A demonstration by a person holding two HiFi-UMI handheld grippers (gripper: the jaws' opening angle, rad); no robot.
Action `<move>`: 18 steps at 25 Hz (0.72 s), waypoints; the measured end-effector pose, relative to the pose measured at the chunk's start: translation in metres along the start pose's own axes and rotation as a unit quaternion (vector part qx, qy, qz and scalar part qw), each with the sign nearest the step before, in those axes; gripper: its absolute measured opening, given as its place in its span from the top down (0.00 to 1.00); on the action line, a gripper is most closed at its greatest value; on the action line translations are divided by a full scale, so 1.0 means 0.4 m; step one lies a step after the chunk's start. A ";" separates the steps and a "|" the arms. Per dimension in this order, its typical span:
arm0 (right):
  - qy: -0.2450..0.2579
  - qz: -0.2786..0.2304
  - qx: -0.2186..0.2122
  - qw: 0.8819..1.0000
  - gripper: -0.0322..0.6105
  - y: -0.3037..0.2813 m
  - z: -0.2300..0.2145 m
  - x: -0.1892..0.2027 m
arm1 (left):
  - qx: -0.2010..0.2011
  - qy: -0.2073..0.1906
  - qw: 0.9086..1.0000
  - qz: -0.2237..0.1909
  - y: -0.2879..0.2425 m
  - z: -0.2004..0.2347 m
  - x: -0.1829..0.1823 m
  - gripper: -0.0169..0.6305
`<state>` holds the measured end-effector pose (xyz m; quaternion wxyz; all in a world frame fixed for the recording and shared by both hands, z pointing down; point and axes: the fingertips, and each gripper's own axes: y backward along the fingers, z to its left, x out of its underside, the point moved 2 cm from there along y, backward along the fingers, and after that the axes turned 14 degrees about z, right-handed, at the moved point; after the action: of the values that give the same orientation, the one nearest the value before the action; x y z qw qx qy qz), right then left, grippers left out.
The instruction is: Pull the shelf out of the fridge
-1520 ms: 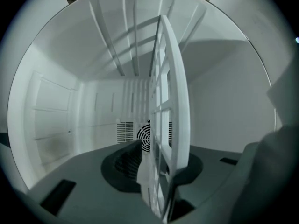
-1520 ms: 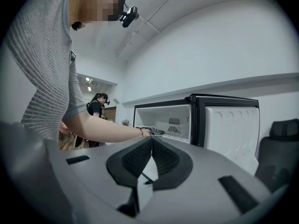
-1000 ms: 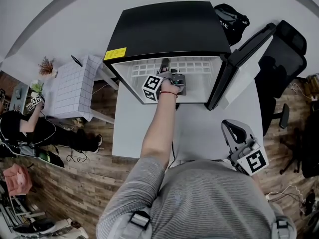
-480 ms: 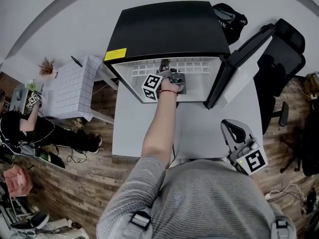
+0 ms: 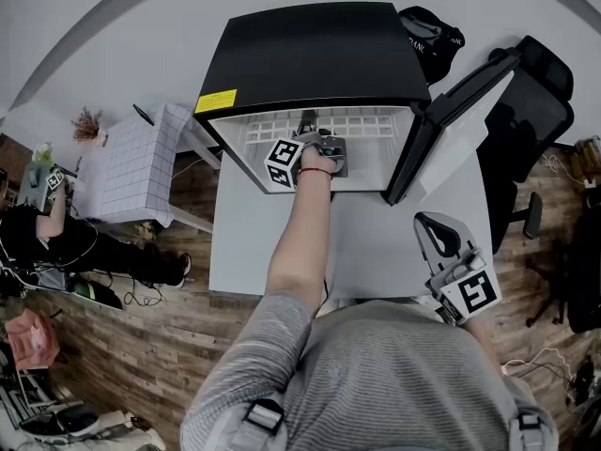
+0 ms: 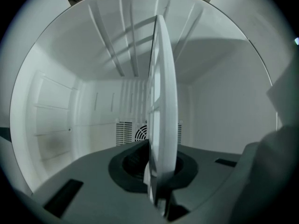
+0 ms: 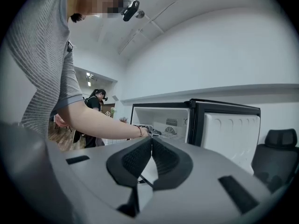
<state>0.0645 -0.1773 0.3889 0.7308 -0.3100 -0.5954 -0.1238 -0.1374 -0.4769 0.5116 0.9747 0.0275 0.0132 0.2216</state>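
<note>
From overhead we look steeply down on the fridge (image 5: 319, 64). Our left gripper view sits close inside it; our right gripper view faces its opening from the surface's (image 5: 376, 242) near right corner.

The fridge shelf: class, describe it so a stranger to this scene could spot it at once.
Find the black mini fridge standing open on the pale table. Inside its white interior lies the shelf, a white wire grid whose front edge the left tool grips; the walls around it are solid.
</note>
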 end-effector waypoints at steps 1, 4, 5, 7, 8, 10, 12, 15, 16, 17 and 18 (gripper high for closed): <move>-0.001 -0.001 -0.002 1.000 0.93 0.002 0.001 0.004 | -0.002 0.001 1.000 -0.001 0.000 0.000 0.001 0.92; -0.004 0.002 -0.003 1.000 0.93 0.002 -0.002 0.011 | -0.004 0.002 1.000 -0.004 0.007 -0.002 0.003 0.92; -0.004 0.003 -0.002 1.000 0.93 0.002 -0.006 0.011 | -0.004 0.001 1.000 -0.005 0.010 -0.002 0.003 0.92; -0.006 -0.001 -0.001 1.000 0.93 0.004 -0.011 0.008 | -0.003 0.001 1.000 -0.005 0.019 -0.001 0.007 0.92; -0.007 -0.005 -0.001 1.000 0.93 0.007 -0.013 0.007 | -0.003 0.001 1.000 -0.004 0.024 -0.001 0.010 0.92; -0.008 -0.011 -0.003 1.000 0.93 0.011 -0.013 0.008 | 0.000 0.000 1.000 -0.004 0.032 -0.001 0.017 0.92; -0.008 -0.012 -0.006 1.000 0.93 0.011 -0.008 0.010 | 0.001 -0.001 1.000 -0.004 0.039 -0.001 0.020 0.92; -0.009 -0.012 -0.012 1.000 0.93 0.005 0.006 0.012 | 0.003 -0.003 1.000 -0.002 0.048 -0.002 0.022 0.92; -0.010 -0.011 -0.015 1.000 0.93 0.003 0.011 0.011 | 0.005 -0.003 1.000 -0.001 0.052 -0.003 0.022 0.92; -0.011 -0.011 -0.018 1.000 0.93 0.000 0.016 0.010 | 0.006 -0.004 1.000 0.000 0.055 -0.004 0.021 0.92; -0.011 -0.011 -0.021 1.000 0.93 -0.003 0.019 0.008 | 0.007 -0.005 1.000 0.000 0.058 -0.005 0.021 0.92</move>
<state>0.0587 -0.1730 0.3930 0.7163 -0.3201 -0.6039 -0.1408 -0.1399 -0.4524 0.5109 0.9745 0.0356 0.0104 0.2214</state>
